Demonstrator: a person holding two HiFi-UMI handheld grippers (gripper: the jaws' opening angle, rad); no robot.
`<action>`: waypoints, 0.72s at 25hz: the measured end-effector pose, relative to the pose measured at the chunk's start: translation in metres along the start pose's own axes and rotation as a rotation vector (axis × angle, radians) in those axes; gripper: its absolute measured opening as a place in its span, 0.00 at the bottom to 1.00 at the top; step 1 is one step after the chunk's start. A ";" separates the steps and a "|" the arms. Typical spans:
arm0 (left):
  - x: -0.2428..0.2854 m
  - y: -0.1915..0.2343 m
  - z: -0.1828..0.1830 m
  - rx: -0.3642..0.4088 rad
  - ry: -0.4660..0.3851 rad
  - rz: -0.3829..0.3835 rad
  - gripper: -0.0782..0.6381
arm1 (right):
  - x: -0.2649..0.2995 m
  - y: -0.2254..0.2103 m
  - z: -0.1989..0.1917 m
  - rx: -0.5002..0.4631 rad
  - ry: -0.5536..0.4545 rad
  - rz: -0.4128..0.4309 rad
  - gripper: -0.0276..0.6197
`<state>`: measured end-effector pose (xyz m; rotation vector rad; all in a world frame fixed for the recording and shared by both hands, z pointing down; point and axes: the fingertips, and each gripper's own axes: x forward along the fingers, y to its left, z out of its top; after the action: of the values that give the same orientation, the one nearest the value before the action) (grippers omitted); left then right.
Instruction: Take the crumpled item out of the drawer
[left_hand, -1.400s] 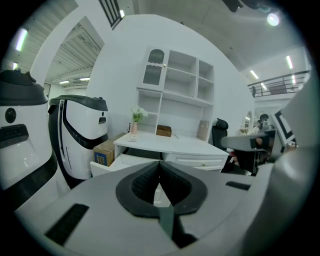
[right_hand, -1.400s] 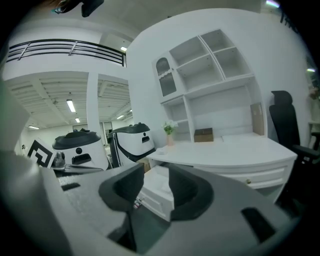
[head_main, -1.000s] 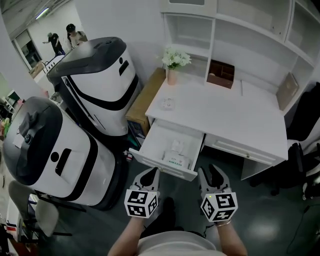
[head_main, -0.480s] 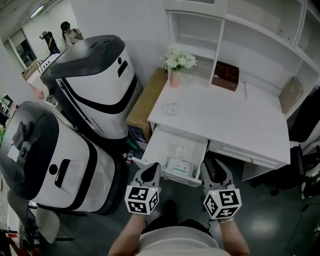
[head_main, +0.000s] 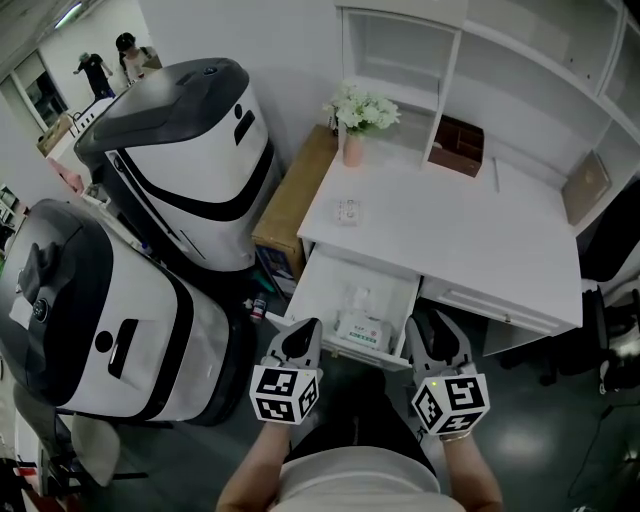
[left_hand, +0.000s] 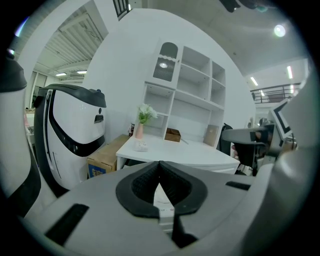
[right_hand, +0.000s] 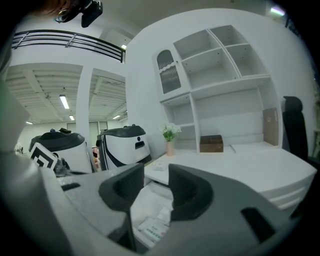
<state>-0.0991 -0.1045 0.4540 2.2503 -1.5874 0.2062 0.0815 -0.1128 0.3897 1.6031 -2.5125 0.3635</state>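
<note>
Fingers (head_main: 303, 338), head view: both pairs hang just short of the open drawer (head_main: 318, 288); the crumpled item (head_main: 357, 299) lies inside, behind a flat packet (head_main: 360, 328).
Left gripper (left_hand: 160, 165) view: fingers pressed together, nothing between them.
Right gripper (right_hand: 156, 187) view: fingers apart, drawer contents showing in the gap; I'd reach past the packet and pinch only the crumple.

Drawer (head_main: 322, 287): front edge partly covered by left gripper (head_main: 303, 333) and right gripper (head_main: 433, 330) in head view; in left gripper view nearly all of it sits behind the gripper's body, with only a pale sliver showing below the meeting tips. Crumpled item (head_main: 357, 299) is white on white, outline unclear; print on the packet (head_main: 361, 331) too small to read (likewise the small thing (head_main: 347, 211) on the desk (head_main: 480, 240), kind not told). Shelves (head_main: 400, 55) cut off at top edge, chair (head_main: 612, 245) at right edge.
</note>
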 end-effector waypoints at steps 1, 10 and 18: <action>0.001 0.001 0.000 -0.001 -0.001 0.002 0.10 | 0.001 -0.001 0.001 -0.002 -0.001 0.001 0.26; 0.007 0.018 0.006 -0.020 -0.006 0.053 0.10 | 0.025 -0.004 0.012 -0.022 -0.013 0.033 0.26; 0.022 0.029 0.008 -0.034 0.004 0.095 0.10 | 0.058 -0.010 0.011 -0.049 0.017 0.101 0.26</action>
<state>-0.1195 -0.1350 0.4606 2.1500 -1.6850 0.2078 0.0658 -0.1704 0.3950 1.4536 -2.5750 0.3237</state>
